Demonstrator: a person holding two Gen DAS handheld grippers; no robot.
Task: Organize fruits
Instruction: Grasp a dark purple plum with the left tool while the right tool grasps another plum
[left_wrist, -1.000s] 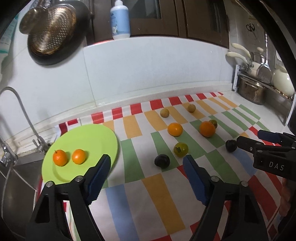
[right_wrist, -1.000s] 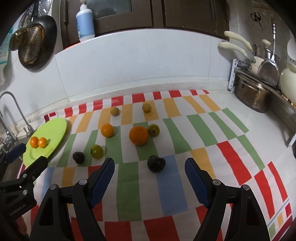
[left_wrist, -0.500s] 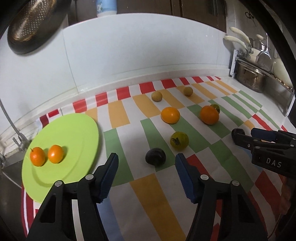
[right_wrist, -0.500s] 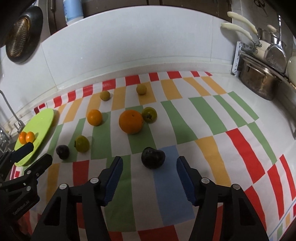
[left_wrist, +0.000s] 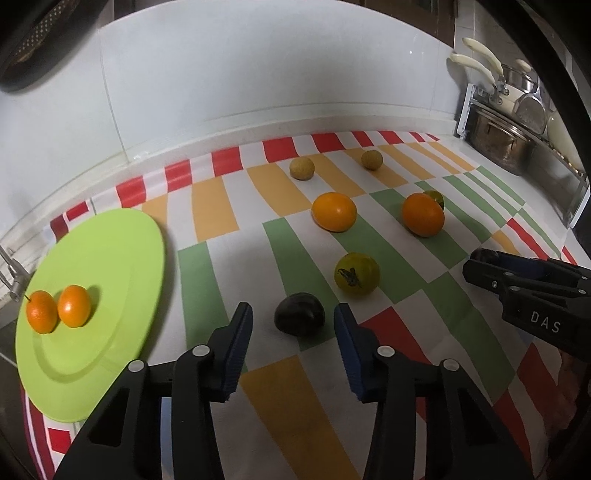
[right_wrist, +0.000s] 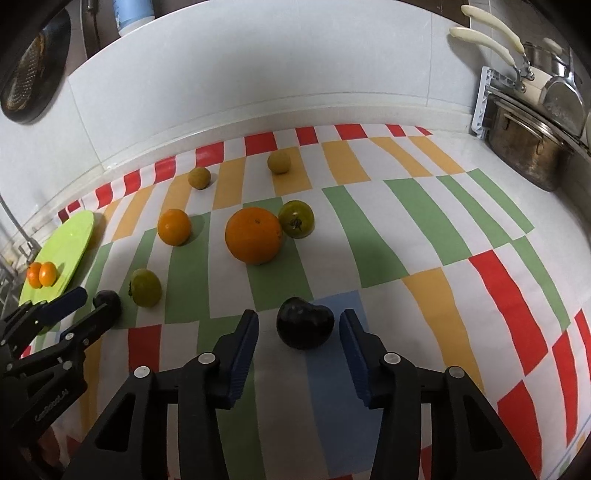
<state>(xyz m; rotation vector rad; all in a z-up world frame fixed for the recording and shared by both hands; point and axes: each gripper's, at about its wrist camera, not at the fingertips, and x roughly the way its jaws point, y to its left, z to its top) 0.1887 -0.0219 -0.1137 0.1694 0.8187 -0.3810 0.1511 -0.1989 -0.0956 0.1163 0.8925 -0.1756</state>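
Observation:
My left gripper (left_wrist: 293, 317) is open, its jaws on either side of a dark plum (left_wrist: 300, 319) on the striped cloth. My right gripper (right_wrist: 299, 326) is open around a second dark plum (right_wrist: 305, 322). A lime green plate (left_wrist: 92, 295) at the left holds two small oranges (left_wrist: 58, 306). On the cloth lie a green tomato (left_wrist: 357, 273), two oranges (left_wrist: 334, 216) (left_wrist: 423, 214), a second green tomato (right_wrist: 296, 218) and two small tan fruits (left_wrist: 302, 168) (left_wrist: 372, 159).
A white backsplash wall (left_wrist: 258, 81) runs along the back. A steel pot (right_wrist: 528, 147) and a rack with pans stand at the right. A tap (left_wrist: 11, 273) and the sink lie left of the plate. A dark colander (right_wrist: 33, 70) hangs at the top left.
Both grippers have moved forward and down toward the cloth. Each now has a dark plum between its open jaws. The jaws have narrowed.

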